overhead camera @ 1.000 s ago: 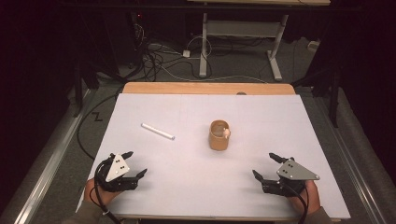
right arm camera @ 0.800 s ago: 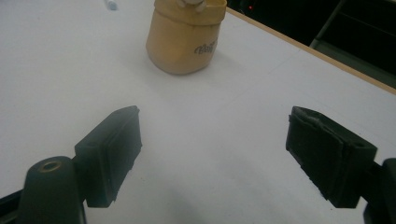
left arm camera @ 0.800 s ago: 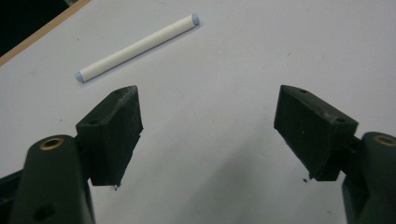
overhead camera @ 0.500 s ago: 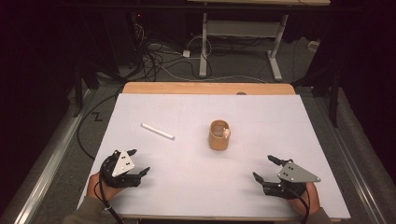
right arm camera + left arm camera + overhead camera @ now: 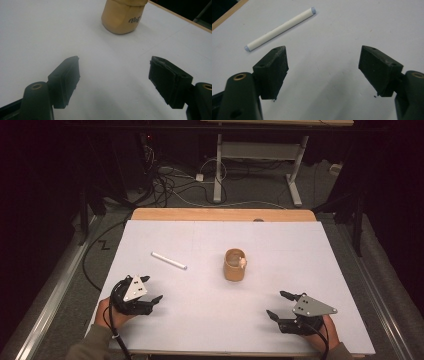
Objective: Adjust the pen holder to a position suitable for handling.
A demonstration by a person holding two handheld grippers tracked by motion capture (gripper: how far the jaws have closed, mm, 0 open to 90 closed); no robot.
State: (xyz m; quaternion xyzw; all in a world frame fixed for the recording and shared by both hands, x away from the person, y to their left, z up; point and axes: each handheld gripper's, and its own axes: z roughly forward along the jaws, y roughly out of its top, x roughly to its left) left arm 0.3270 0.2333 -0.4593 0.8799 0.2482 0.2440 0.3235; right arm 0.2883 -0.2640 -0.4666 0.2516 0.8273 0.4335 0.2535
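White stick point(image 5: 168, 260), lying flat, pointing upper-left to lower-right

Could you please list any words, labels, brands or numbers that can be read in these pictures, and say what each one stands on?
Dark handwritten mark on the side of the tan, rounded cup: a short scrawl, too blurred and cursive to read for certain.
White cylindrical stick with pale blue ends: no writing on it.
White table surface: no text or signs.

high overview, two close low tool-mounted views
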